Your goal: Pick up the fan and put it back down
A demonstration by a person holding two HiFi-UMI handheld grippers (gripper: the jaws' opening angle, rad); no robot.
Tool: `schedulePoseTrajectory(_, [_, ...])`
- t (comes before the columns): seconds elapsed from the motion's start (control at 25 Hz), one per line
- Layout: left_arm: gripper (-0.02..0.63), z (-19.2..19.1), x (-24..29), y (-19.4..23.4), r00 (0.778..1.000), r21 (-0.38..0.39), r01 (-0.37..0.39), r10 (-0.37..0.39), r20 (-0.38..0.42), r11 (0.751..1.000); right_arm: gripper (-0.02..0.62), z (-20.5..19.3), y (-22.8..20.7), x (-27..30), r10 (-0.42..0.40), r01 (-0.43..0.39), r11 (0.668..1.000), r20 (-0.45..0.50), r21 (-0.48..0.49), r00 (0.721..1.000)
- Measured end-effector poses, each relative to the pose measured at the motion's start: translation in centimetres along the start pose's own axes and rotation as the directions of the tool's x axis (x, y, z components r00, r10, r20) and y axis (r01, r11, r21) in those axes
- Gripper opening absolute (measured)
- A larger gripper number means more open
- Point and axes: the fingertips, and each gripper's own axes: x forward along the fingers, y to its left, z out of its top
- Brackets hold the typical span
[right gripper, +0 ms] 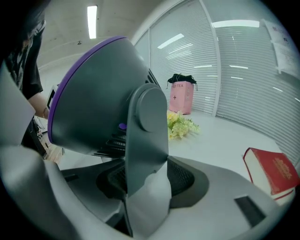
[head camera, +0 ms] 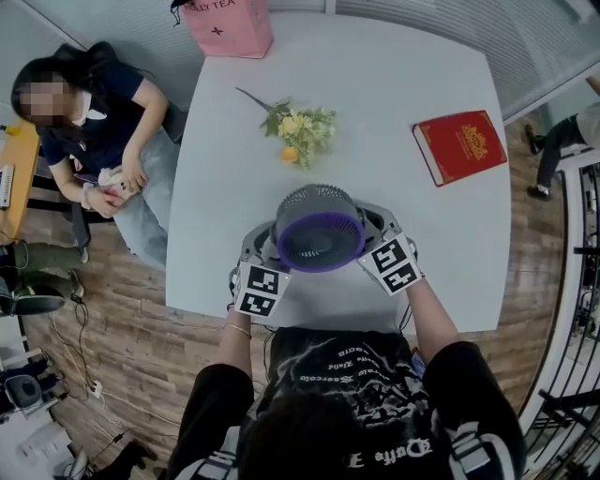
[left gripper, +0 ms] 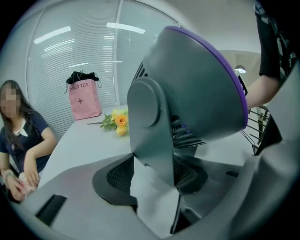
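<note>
Lift step, I reckon. fan [head camera: 319, 228] between both grippers over near edge of table [head camera: 375, 112], looks just clear of it. left gripper [left gripper: 154, 197] jaws part-open, clamped on fan's left side. right gripper [right gripper: 145, 197] same on right side. Next: lower it level, both hands together, then let go.

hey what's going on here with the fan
A person has the left gripper and the right gripper each clamped, jaws closed, on a side arm of the grey, purple-rimmed fan near the front edge of the white table. Whether its base is off the table isn't visible. A red book, flowers and a pink bag sit further back.
</note>
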Motion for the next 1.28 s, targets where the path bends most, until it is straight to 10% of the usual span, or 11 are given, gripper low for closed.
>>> schedulePoseTrajectory(1.28, [0.236, -3.0, -12.3, -12.6, 0.983, 0.117, 0.183, -0.181, -0.025, 0.976, 0.207, -5.0, 12.4, -15.0, -0.172, 0.173, 0.977, -0.021, 0.122, 0.985])
